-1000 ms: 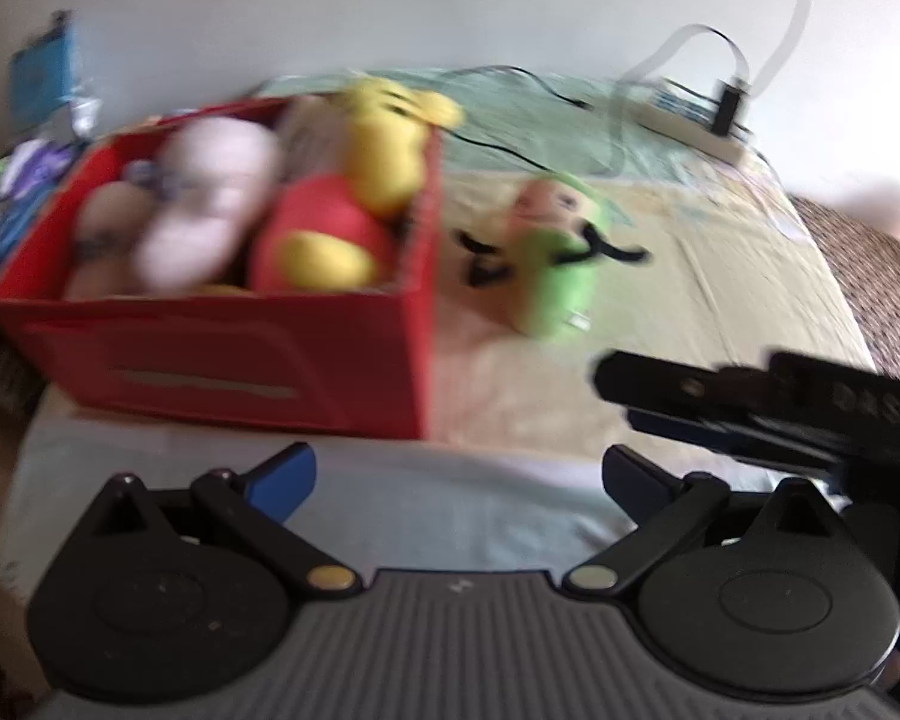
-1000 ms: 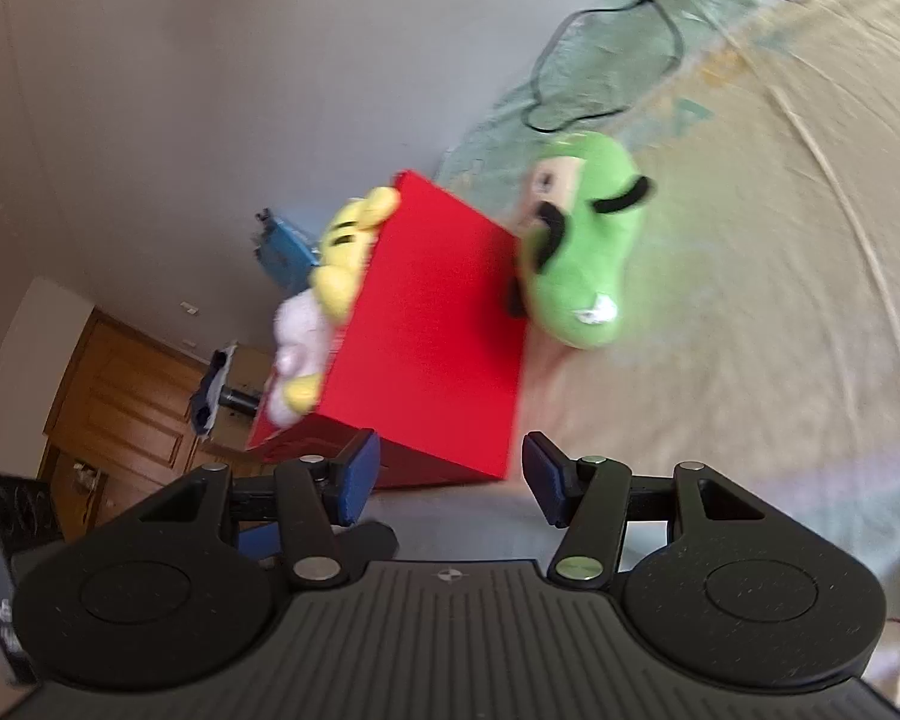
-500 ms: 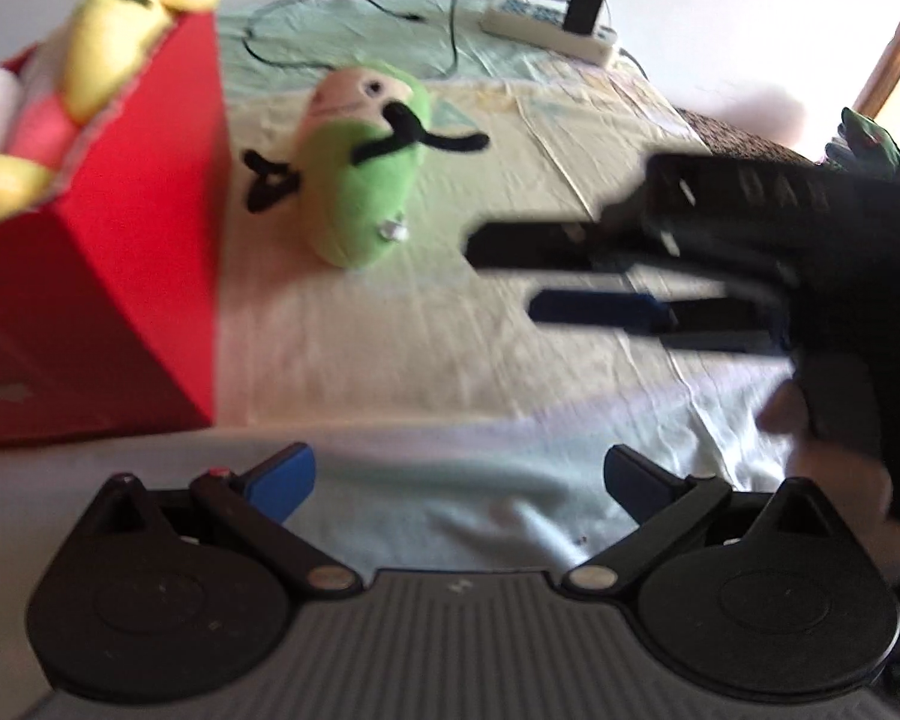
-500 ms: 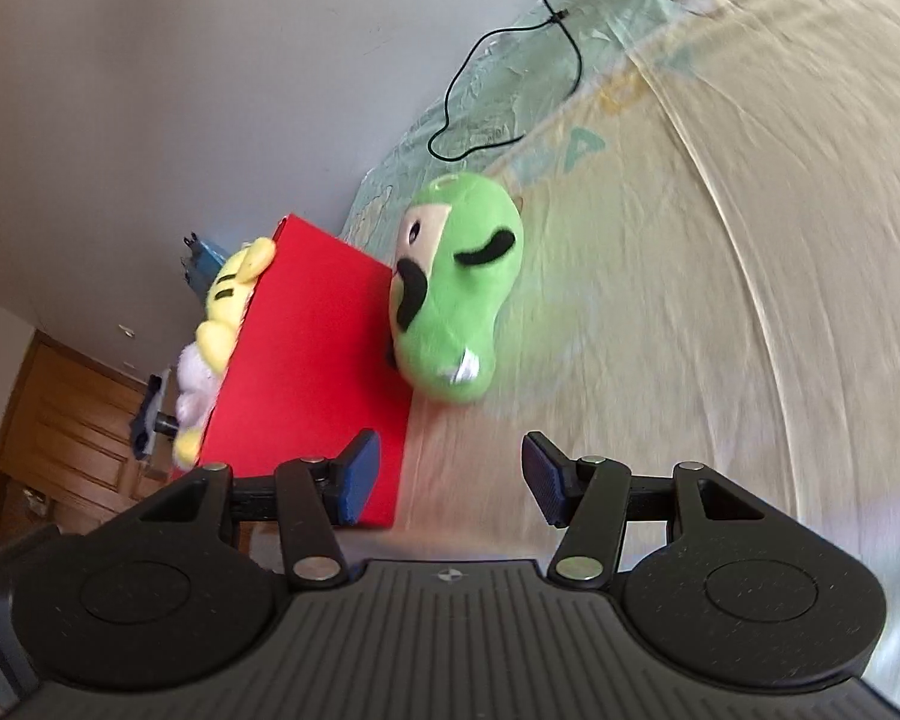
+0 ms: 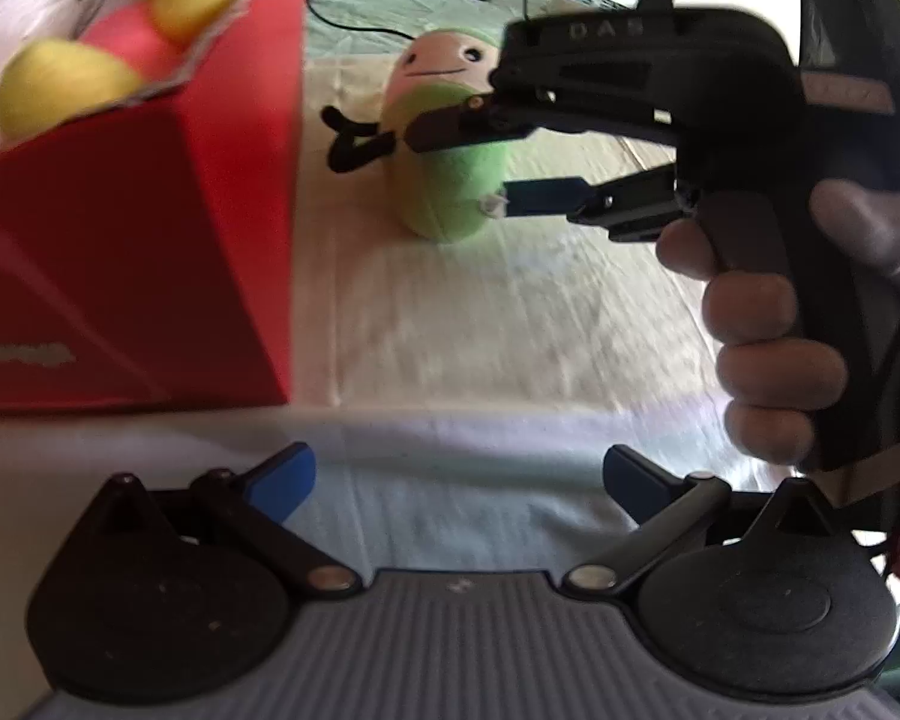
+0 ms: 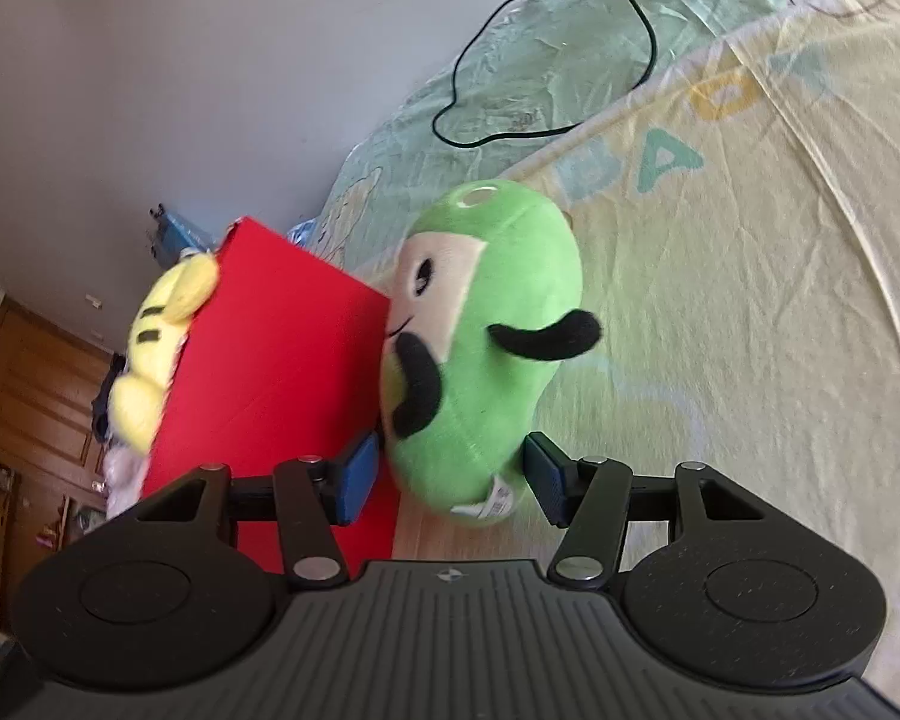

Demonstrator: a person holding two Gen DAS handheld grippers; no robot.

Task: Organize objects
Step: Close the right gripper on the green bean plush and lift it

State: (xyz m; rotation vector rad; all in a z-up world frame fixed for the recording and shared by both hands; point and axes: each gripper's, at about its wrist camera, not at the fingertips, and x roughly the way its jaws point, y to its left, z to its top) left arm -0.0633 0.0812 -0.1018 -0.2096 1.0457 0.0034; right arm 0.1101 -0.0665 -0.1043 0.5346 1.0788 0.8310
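Home bedroom, printed bedsheet (image 6: 750, 240), plush toys (image 6: 486, 360), wooden door (image 6: 24, 396)

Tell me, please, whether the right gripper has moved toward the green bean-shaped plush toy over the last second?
Yes. The right gripper has closed in on the green bean-shaped plush toy beside the red cardboard box; its open fingers now flank the toy's lower end.

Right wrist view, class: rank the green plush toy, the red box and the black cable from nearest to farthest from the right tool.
1. Green plush toy: between the right tool's open fingers.
2. Red box: just left, behind the toy.
3. Black cable: far back on the bedsheet.
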